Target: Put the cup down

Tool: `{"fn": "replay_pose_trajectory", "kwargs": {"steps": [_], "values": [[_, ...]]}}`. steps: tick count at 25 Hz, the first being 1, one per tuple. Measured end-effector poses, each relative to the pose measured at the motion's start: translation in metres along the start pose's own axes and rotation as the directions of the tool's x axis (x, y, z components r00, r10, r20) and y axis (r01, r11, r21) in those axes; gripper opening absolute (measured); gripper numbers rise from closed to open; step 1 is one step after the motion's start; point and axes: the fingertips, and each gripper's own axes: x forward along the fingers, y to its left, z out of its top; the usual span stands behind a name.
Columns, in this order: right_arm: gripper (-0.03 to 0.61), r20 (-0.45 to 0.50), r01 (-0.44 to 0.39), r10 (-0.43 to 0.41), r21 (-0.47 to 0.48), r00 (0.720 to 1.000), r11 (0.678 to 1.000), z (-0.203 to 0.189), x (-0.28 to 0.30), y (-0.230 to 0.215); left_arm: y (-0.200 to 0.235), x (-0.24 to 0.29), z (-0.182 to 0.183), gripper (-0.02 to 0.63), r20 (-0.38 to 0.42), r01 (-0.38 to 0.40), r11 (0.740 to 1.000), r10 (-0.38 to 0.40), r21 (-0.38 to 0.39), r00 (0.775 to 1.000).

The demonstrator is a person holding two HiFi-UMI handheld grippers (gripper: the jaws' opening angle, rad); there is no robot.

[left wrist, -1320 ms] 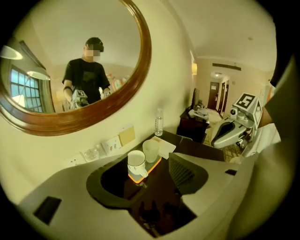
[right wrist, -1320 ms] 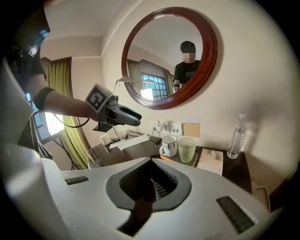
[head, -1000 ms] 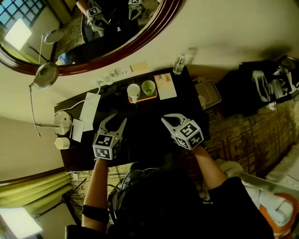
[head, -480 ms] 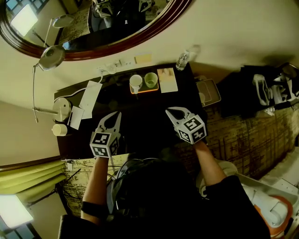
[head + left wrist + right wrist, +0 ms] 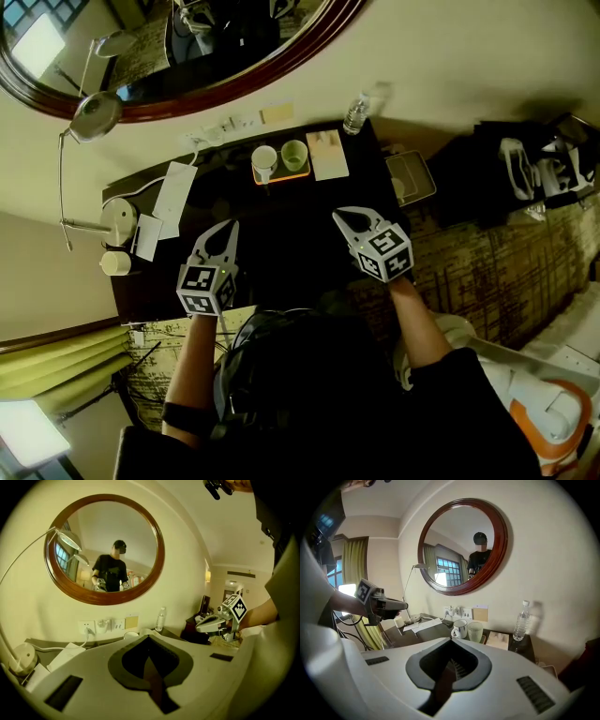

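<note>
**Cup looks down, both jaws empty**

Nearest, lower centre of the head view: left gripper (image 5: 231,225) and right gripper (image 5: 340,217) hang over the near half of the bench (image 5: 291,239). Both sets of jaws are fully together with nothing between them, and each gripper view confirms that.

Further up the frame, 2 vessels stand upright on the orange tray (image 5: 281,177) at the bench's far edge. The white mug (image 5: 265,161) is on the left and the green cup (image 5: 295,153) on the right, just beside each other and well apart from both grippers. I can't tell which of the 2 is the task's cup. Behind them is a water bottle (image 5: 355,114) by the wall, then the round mirror (image 5: 234,47) at upper left.

My read: the placing step is done or as good as done, since nothing is held and both vessels sit square. The next move asks little, just keep the jaws clear of the tray. Any re-seat would need the jaws opened first, then a reach to the far edge.

View differences:
- The right gripper view shows both vessels whole, plus the mug's handle and the bottle.
- The left gripper view hides them behind its own jaws, with only the rims peeking out, but shows the right gripper side-on at centre right.
- Only the head view gives both grippers against the tray.
</note>
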Motion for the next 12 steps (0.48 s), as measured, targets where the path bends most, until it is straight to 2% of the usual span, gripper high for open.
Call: {"fn": "replay_pose_trajectory", "kwargs": {"steps": [9,12], "values": [[0.001,0.0,0.007,-0.007,0.016,1.0,1.0,-0.0052,0.0004,0.0008,0.0001,-0.0066,-0.0041,-0.014,0.003,-0.001,1.0,0.001,0.003,1.0],[0.0,-0.008,0.021,-0.021,-0.004,1.0,1.0,-0.0079,0.0027,-0.0009,0.0026,-0.0068,-0.0065,-0.014,0.0,-0.007,1.0,0.007,-0.005,1.0]]}}
